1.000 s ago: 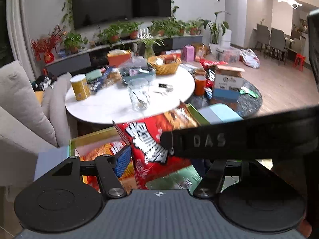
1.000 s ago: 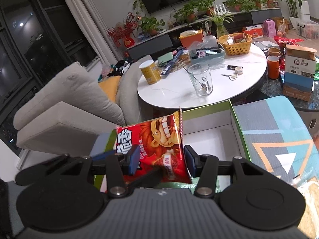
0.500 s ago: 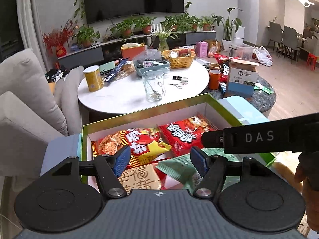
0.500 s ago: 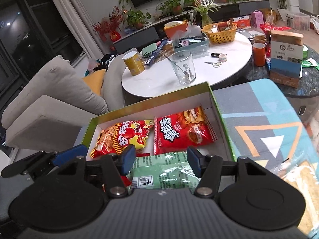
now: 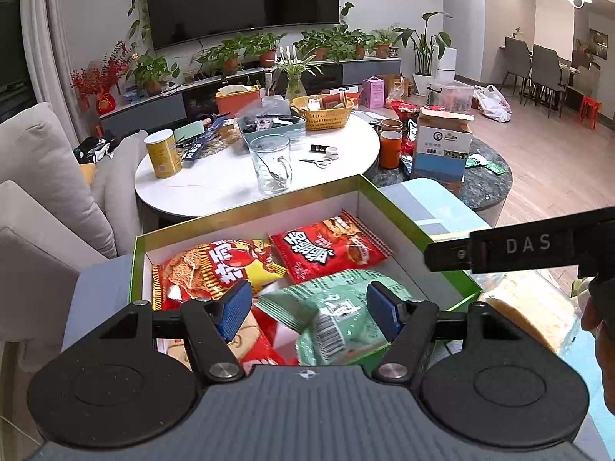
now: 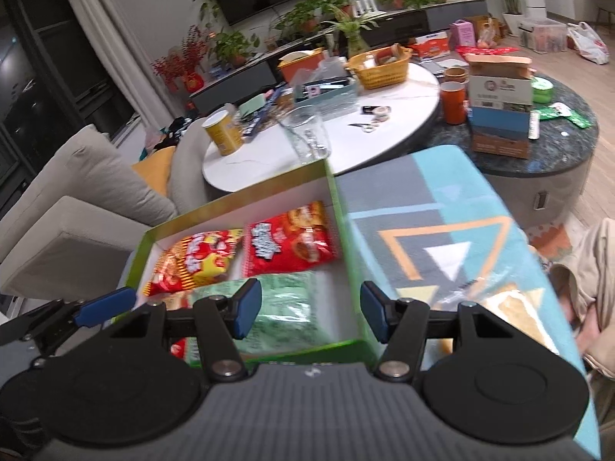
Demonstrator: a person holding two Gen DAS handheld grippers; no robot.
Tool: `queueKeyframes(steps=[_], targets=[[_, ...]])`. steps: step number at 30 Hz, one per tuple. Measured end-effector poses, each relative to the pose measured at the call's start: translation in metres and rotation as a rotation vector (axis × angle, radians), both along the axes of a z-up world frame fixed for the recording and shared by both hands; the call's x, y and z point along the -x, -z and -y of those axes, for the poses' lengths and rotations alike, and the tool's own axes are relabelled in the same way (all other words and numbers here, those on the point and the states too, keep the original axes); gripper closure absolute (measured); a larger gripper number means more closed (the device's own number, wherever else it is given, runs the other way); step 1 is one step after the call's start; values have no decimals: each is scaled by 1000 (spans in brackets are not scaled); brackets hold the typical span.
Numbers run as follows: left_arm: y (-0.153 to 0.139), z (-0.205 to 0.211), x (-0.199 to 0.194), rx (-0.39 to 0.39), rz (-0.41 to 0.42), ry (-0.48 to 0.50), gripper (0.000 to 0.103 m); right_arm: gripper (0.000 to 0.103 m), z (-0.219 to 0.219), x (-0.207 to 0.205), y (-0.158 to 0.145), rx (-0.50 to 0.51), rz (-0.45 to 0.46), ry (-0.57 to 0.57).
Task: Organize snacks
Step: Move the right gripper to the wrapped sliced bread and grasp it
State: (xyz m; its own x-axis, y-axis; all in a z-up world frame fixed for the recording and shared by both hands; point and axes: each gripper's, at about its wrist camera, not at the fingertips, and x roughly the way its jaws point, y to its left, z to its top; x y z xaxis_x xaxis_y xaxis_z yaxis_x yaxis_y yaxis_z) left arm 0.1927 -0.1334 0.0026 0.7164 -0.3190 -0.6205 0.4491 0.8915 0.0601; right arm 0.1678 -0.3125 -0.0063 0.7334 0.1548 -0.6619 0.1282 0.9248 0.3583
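Both tongs released above the green-rimmed snack box

The left tongs [image 5: 307, 309] and right tongs [image 6: 309, 311] hang with jaws apart, gripping nothing. In the box [image 5: 246, 217], the red snack bag [image 5: 326, 247] lies flat in the far right corner; the red-and-yellow bag [image 5: 215, 267] lies just left of it, and the green packet [image 5: 338, 307] sits nearer, under the left tongs. Beyond the box's far wall stands the white counter [image 5: 215, 188] with a glass pitcher [image 5: 271, 163].
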Motion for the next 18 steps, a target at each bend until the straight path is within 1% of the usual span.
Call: queueKeyframes(steps=[6,12,15,17,18], targets=[[4,5,14,-5,-14,4,39,54,27,10,13,24,-36,73],[11,9,22,-13,-31,17,39,53,57,17,32,66,-91,180],[11,10,25,-11,-32,22,39,44,70,19,41,63,-118,221],[11,10,26,-3,-33,24,39,43,75,21,47,51,-116,229],[10,10,26,-1,-33,26,39,40,75,22,48,60,-115,227]])
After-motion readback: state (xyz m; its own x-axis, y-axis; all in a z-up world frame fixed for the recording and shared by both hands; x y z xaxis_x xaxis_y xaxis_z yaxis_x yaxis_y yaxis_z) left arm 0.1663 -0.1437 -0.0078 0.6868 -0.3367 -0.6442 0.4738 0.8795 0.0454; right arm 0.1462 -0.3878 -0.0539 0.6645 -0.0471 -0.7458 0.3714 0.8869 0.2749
